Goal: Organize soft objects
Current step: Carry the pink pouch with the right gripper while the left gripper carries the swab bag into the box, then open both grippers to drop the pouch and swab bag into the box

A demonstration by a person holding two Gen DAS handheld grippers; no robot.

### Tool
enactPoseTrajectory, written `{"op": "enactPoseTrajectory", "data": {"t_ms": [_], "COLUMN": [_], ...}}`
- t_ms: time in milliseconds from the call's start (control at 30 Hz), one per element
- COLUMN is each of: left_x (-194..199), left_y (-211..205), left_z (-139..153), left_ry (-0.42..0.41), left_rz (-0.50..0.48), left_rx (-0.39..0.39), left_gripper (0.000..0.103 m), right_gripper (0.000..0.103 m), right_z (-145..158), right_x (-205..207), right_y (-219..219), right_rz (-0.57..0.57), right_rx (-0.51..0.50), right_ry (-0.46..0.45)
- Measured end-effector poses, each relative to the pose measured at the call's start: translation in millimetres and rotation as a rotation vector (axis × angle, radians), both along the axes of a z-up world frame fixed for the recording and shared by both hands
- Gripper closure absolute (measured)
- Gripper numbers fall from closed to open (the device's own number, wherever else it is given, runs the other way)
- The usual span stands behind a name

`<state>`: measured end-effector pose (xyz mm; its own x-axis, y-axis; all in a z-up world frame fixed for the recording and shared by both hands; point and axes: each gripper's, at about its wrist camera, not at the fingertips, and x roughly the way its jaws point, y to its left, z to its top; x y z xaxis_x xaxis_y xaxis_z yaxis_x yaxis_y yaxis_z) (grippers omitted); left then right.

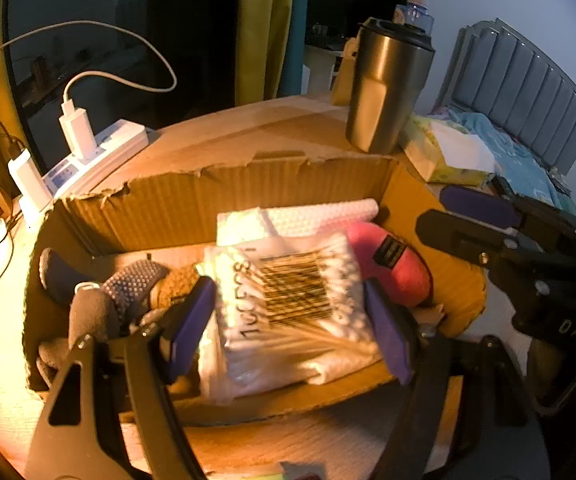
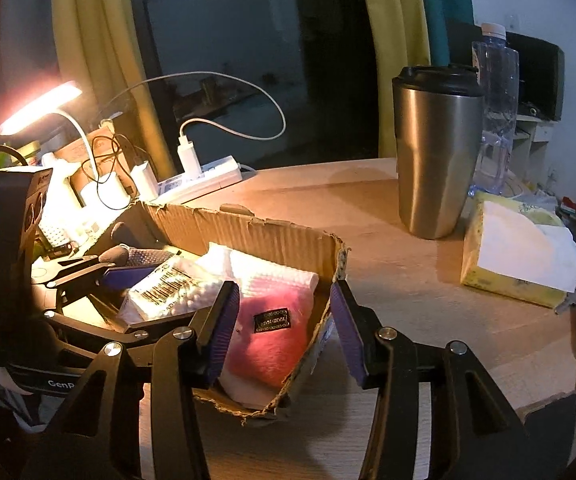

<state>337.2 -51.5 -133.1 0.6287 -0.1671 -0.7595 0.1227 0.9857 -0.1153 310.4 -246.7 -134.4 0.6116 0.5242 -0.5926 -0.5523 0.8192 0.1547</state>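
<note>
- The left gripper (image 1: 288, 320) hangs over the near edge of the cardboard box (image 1: 248, 196), its jaws on either side of the cotton swab pack (image 1: 288, 300). The purple pads look to touch the pack's sides, but whether they squeeze it or have just let go cannot be told.
- The right gripper (image 2: 284, 328) hovers at the box's right corner with its jaws apart and nothing between them but the torn box wall and the pink plush (image 2: 272, 332) below.
- Judging by how things lie, the task is well along: the soft things in view already sit in the box. What seems left is settling the swab pack, and perhaps the tissue pack (image 2: 515, 260), which lies outside on the counter (image 2: 407, 280).
- Inside the box, the swab pack lies on top at the middle, over a white bubble-wrap pouch (image 1: 319, 216); the pink plush is tucked against the right wall, and a grey dotted glove or sock (image 1: 136, 284) fills the left side.
- Farther back on the counter stand a steel tumbler (image 2: 435, 160) with a black lid and a clear water bottle (image 2: 495, 120) behind it.
- A white power strip (image 1: 100, 152) with chargers lies beyond the box on the left, near a lit desk lamp (image 2: 40, 108).
</note>
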Motion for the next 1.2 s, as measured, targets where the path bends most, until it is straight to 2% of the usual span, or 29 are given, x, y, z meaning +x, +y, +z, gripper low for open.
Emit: {"op": "enactPoseTrajectory", "data": {"t_ms": [300,700,1200], "left_x": [-9.4,-36.3,-80.3], "left_y": [9.6,16.3,34.3], "left_z": [11.8,32.1,53.1], "left_ry": [-0.025,-0.081,-0.138], "left_rz": [0.019,0.02,0.041], "left_rx": [-0.014,-0.029,-0.034], "left_gripper": [0.018,0.017,0.017], "right_gripper": [0.053,0.052,0.052], "right_z": [6.5,23.0,39.1], "right_x": [-4.7,-29.8,-65.6], "right_y": [-6.9,-9.1,9.0], "right_rz": [-0.031,-0.054,-0.029], "right_rx": [0.012,0.004,-0.011], "right_ry": [0.001,-0.03,-0.067]}}
